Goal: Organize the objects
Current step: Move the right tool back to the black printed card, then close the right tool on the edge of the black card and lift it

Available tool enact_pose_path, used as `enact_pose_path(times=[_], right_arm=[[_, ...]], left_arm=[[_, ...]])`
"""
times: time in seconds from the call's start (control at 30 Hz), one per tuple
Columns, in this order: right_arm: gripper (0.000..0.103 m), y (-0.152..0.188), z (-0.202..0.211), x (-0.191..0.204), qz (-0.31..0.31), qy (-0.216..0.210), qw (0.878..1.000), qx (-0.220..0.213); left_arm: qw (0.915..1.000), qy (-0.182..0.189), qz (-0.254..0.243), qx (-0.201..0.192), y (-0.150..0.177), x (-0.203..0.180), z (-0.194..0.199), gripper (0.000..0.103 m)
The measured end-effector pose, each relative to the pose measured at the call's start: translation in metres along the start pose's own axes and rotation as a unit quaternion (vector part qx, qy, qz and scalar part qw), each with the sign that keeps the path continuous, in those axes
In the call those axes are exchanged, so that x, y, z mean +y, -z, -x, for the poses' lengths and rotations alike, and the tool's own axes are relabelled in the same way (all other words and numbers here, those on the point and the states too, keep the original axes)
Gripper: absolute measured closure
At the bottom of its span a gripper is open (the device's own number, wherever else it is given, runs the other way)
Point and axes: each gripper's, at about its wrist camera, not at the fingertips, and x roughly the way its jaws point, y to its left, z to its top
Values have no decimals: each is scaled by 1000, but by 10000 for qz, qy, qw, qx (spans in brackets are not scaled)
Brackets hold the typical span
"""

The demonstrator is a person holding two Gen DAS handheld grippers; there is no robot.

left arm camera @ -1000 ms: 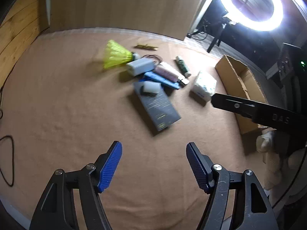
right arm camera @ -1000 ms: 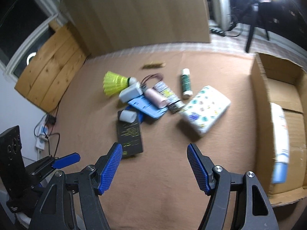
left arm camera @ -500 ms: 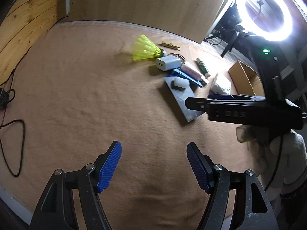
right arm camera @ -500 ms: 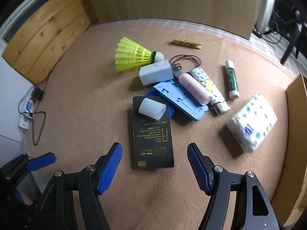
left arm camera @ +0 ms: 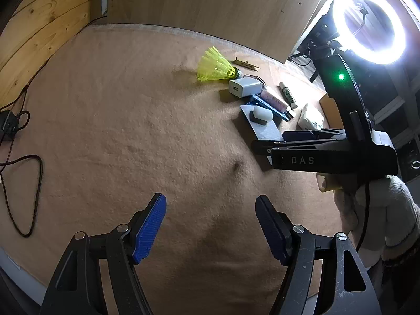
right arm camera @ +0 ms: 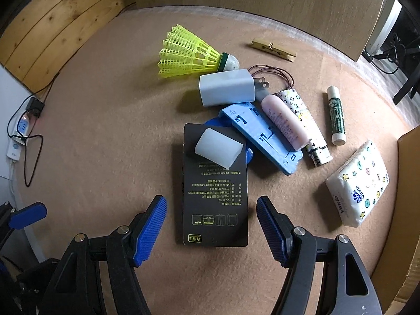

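**Currently: approach to first pick, nothing lifted**

- Felt mat (right arm camera: 105,136): tan, under everything listed.
- Cardboard box (right arm camera: 409,183): far right of the right gripper, only its wall in frame; judged the likely destination.
- Black flat package (right arm camera: 215,191): directly ahead of the right gripper (right arm camera: 211,225), near end lying between the pads, untouched. White block (right arm camera: 218,148) resting on its far end.
- Tissue pack (right arm camera: 359,181): ahead and right, apart from the heap.
- Blue plastic holder (right arm camera: 262,136): beyond the package, partly under a pink tube (right arm camera: 284,122) and a patterned tube (right arm camera: 307,120).
- White charger (right arm camera: 225,88), yellow shuttlecock (right arm camera: 187,52): farther ahead.
- Green stick (right arm camera: 336,115), wooden peg (right arm camera: 273,50): far right.
- Right gripper: jaws apart, empty.
- Left gripper (left arm camera: 210,229): jaws apart, empty, over bare mat; heap well ahead and right.

Next move, as judged: lower onto the package edge, close across its width; risk of the block sliding off.
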Motion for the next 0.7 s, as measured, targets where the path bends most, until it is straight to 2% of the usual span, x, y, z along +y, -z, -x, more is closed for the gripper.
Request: enact_pose_path(times=[0.17, 0.3, 0.37, 0.6, 0.7], right_arm=[[37, 2, 0, -3, -67, -9, 10000, 15], [53, 6, 1, -7, -137, -130, 9998, 76], [57, 9, 3, -8, -152, -180, 9997, 97], [58, 14, 7, -17, -216, -245, 9994, 83], [58, 19, 22, -12, 69, 39, 9999, -134]], left_arm=[[10000, 9, -20, 23, 2, -3, -2, 29], [10000, 24, -38, 24, 3, -6, -3, 29], [10000, 29, -49, 28, 3, -7, -4, 29], [9999, 90, -100, 76, 1, -17, -10, 29], [9998, 110, -114, 74, 0, -20, -12, 29]])
